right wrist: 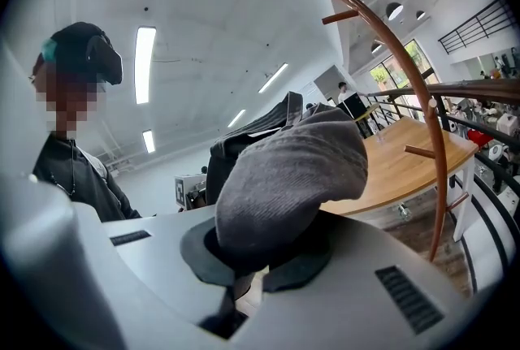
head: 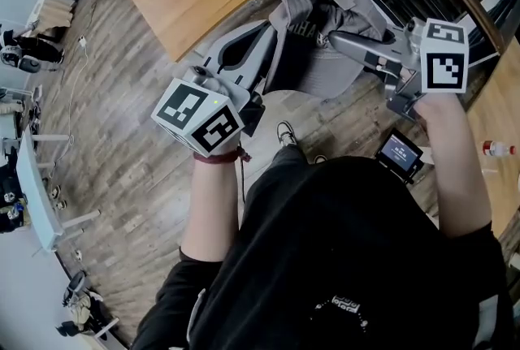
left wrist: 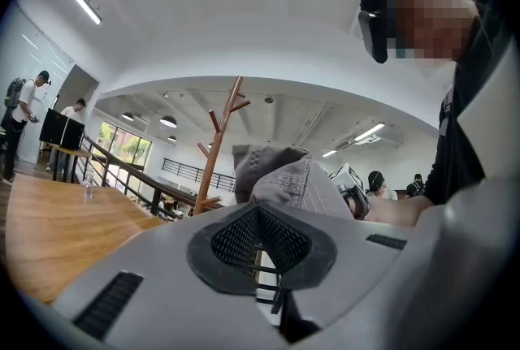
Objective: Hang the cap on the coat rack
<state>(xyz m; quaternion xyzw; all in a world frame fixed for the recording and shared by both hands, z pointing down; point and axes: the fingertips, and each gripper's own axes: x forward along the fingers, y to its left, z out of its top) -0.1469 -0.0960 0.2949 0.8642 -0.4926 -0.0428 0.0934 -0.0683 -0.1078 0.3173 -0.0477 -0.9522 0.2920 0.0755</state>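
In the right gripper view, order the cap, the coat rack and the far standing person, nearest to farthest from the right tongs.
1. Cap, clamped in the tongs.
2. Coat rack, right side.
3. Standing person, far background.

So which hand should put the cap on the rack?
Right, probably: the right gripper is shut on the cap, and the coat rack looms closer in its view.

Bright, even indoor light, given by ceiling strip lights [right wrist: 146,52] and daylight from windows [left wrist: 120,147], deep shadow cast under the cap [right wrist: 284,178], strong fisheye bending at the edges, dark rounded corners in both gripper views, nearest surfaces slightly softened
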